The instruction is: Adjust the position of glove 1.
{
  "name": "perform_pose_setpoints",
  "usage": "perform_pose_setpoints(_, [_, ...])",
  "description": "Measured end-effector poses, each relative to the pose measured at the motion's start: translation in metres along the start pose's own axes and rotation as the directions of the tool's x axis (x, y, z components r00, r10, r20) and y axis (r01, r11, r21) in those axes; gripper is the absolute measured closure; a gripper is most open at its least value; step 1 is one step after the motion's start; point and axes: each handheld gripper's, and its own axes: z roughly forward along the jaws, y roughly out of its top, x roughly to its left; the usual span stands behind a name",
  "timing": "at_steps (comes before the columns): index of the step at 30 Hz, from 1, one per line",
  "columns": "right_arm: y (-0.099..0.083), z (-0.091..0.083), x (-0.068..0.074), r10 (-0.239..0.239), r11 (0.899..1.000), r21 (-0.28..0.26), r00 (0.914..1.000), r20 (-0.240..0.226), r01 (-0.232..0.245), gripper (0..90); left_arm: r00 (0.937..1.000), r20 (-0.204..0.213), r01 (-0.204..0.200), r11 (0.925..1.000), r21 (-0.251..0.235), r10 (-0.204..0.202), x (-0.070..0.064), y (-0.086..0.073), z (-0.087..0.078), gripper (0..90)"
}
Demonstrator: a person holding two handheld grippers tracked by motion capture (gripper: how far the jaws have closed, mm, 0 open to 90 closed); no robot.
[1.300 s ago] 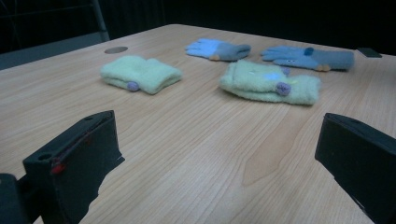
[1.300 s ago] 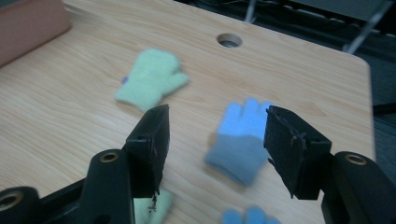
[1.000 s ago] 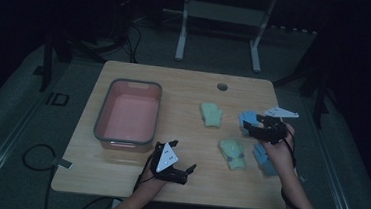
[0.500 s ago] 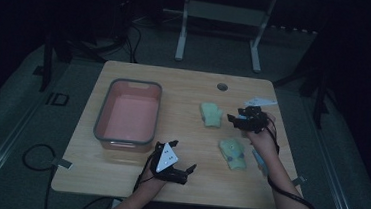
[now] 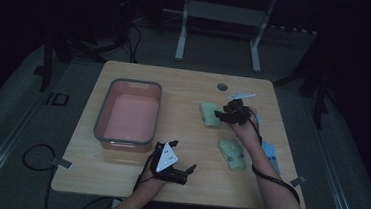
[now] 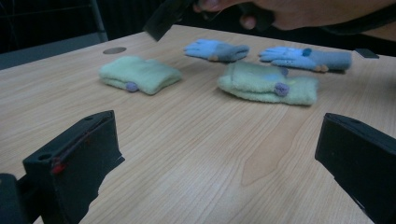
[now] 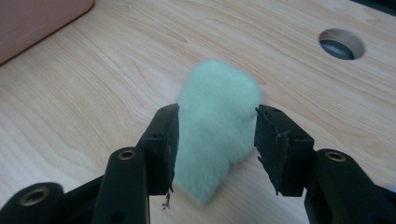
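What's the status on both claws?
Right claw open, straddling far green glove, not yet closed. Left claw open, idle near table edge. Path to pink bin unobstructed.

Tub point(image 5: 103, 110) left; gloves point(image 5: 233, 152) right; hole point(image 5: 222, 86) behind gloves, table point(image 5: 118, 174) far edge.

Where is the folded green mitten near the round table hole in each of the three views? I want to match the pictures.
High view: green mitten, centre right, just left of the right gripper.
Left gripper view: upper left, flat on the table.
Right gripper view: centre, between the open jaws.
Shared landmark: the round hole beyond it.
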Motion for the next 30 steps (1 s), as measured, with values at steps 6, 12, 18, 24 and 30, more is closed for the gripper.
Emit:
perform_pose_setpoints(6, [0.006,0.02,0.001,-0.011,1.0,0.009,0.9987,-0.049,0.012,52.4,1.0,0.002,0.003,1.0,-0.001,-0.003,0.0,0.0,0.0,0.0])
perform_pose_setpoints(12, [0.01,0.039,-0.002,-0.02,0.999,0.043,0.9996,-0.022,0.02,53.3,1.0,0.005,0.0,1.0,-0.001,0.0,0.0,0.0,0.0,0.0])
perform_pose_setpoints(18, [0.009,0.049,-0.005,-0.046,0.998,0.049,0.9989,-0.005,0.046,52.7,0.9999,0.01,0.007,1.0,-0.004,-0.007,0.001,0.0,0.0,0.0])
perform_pose_setpoints(24, [0.005,0.063,-0.006,-0.084,0.991,0.11,0.9965,0.008,0.082,55.3,1.0,0.006,0.0,1.0,-0.004,0.0,0.0,0.0,0.0,0.0])
perform_pose_setpoints(30, [0.004,0.065,-0.004,-0.083,0.991,0.108,0.9965,-0.006,0.084,74.4,1.0,0.005,0.002,1.0,-0.004,-0.002,0.0,0.0,0.0,0.0])
